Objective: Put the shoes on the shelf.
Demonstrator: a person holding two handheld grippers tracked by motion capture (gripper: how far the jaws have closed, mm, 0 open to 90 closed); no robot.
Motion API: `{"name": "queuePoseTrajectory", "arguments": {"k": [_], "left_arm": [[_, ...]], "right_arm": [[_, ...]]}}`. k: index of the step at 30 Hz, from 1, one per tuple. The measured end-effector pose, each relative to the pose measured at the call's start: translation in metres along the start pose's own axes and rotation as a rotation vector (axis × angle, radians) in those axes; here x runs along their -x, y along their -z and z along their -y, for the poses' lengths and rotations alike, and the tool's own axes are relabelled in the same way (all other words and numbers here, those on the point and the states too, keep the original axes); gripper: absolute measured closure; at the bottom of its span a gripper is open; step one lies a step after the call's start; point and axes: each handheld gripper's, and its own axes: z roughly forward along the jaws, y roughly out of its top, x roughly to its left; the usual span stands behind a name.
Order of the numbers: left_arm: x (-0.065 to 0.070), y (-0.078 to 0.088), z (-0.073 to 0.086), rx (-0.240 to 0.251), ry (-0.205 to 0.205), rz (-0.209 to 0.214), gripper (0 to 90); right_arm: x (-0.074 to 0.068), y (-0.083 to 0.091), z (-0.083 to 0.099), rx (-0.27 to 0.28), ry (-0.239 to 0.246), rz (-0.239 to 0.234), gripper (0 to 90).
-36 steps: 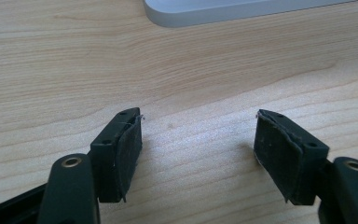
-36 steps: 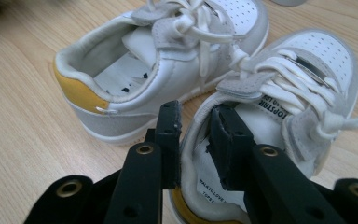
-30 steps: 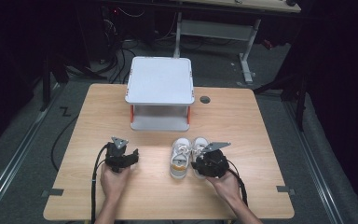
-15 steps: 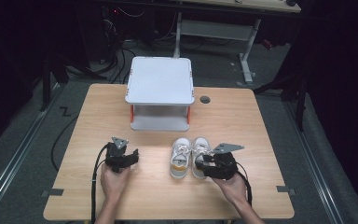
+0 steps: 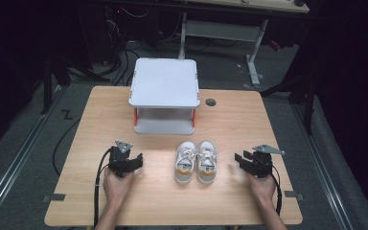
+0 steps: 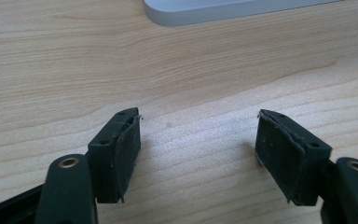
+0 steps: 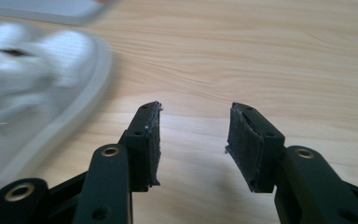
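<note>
White shoes [image 5: 196,160] now sit alone at the picture's lower middle; the right gripper [image 5: 253,164] (jaws just opened, empty) has moved away right; left gripper [image 5: 126,163] waits open.

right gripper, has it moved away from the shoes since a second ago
Yes. The right gripper was at the pair of white shoes; now it sits apart, toward the table's right edge, jaws open and empty.

White shoes [image 5: 196,161] with orange heels, pale wood-grain table [image 5: 230,124], black grippers.
</note>
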Motion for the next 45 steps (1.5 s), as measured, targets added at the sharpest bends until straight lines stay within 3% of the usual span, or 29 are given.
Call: {"name": "queuePoseTrajectory", "arguments": {"k": [1,3,6,10,13,15,16,18,21,24,32,40,45], "left_arm": [[0.0,0.0,0.0,0.0,0.0,0.0,31.1],[0.0,0.0,0.0,-0.002,0.001,-0.001,30.8],[0.002,-0.001,-0.001,-0.006,0.005,0.002,28.3],[0.003,0.0,-0.001,-0.008,0.007,-0.004,28.4],[0.003,0.001,-0.001,-0.017,0.003,-0.004,29.1],[0.005,0.002,-0.001,-0.023,0.007,0.0,29.1],[0.007,0.004,-0.001,-0.034,0.004,0.011,29.1],[0.009,0.005,-0.001,-0.035,0.0,0.011,29.0],[0.014,0.009,-0.001,-0.045,-0.022,0.009,31.0],[0.02,0.019,-0.003,-0.029,-0.022,0.052,33.0],[0.036,0.034,-0.01,-0.01,-0.049,0.112,34.2],[0.068,0.057,-0.022,0.032,-0.097,0.218,34.1],[0.088,0.069,-0.03,0.031,-0.125,0.274,33.5]], "right_arm": [[0.0,0.0,0.0,0.0,0.0,0.0,53.3],[0.008,-0.007,0.002,-0.011,-0.011,0.057,52.5],[0.013,-0.014,0.005,-0.023,-0.005,0.106,50.3],[0.016,-0.017,0.005,-0.032,-0.014,0.127,48.3],[0.017,-0.017,0.005,-0.037,-0.021,0.116,45.4],[0.017,-0.017,0.005,-0.038,-0.016,0.114,44.8],[0.013,-0.019,0.004,-0.048,0.02,0.135,43.1],[0.011,-0.019,0.004,-0.052,0.031,0.143,43.1],[0.012,-0.019,0.004,-0.051,0.022,0.136,42.3],[0.012,-0.019,0.004,-0.052,0.028,0.139,42.0],[0.012,-0.019,0.004,-0.052,0.028,0.139,42.0],[0.012,-0.019,0.005,-0.052,0.028,0.139,41.9],[0.012,-0.019,0.005,-0.052,0.028,0.139,41.9]]}}
